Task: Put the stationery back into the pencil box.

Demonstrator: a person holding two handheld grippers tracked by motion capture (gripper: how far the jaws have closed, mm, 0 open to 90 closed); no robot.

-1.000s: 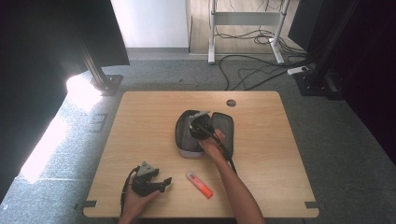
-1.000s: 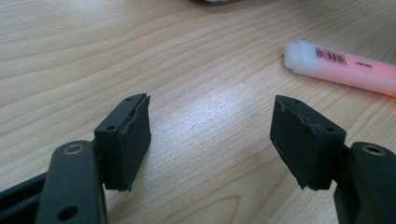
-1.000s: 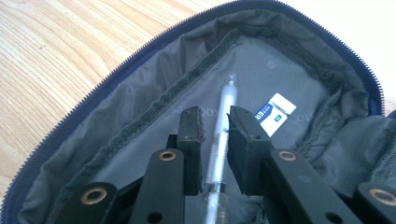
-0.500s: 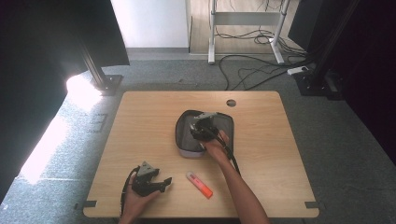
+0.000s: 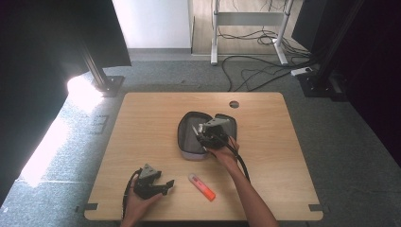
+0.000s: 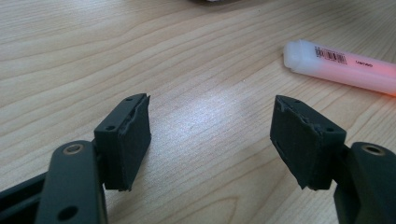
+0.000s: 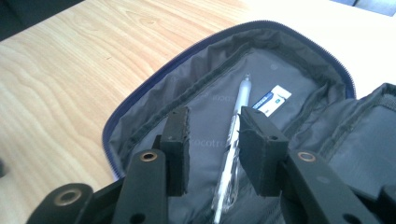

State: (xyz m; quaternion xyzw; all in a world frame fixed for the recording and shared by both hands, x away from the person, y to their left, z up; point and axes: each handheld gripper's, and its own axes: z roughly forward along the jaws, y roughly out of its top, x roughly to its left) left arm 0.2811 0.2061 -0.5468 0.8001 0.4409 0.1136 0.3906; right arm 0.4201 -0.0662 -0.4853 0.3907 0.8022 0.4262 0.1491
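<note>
A dark grey pencil case (image 5: 188,132) lies open in the middle of the wooden table. Inside it rest a clear pen (image 7: 237,122) and a small white-and-blue eraser (image 7: 272,100). My right gripper (image 5: 205,136) hovers over the case lining (image 7: 154,100); its jaws (image 7: 215,125) have just been opening and stand apart, with the pen lying loose below them, not pinched. An orange highlighter with a white cap (image 5: 202,187) lies near the front edge. My left gripper (image 5: 167,186) rests on the table just left of the highlighter (image 6: 343,67), open (image 6: 212,106) with only bare wood between its pads.
The table (image 5: 142,118) has a round cable hole (image 5: 234,104) at the back. Cables and desk legs (image 5: 250,56) lie on the floor beyond it. A dark stand foot (image 5: 109,85) is at the back left, off the table.
My right gripper has drifted a little right and toward the person over the case, and its jaws have spread. The left gripper and highlighter have stayed put.
</note>
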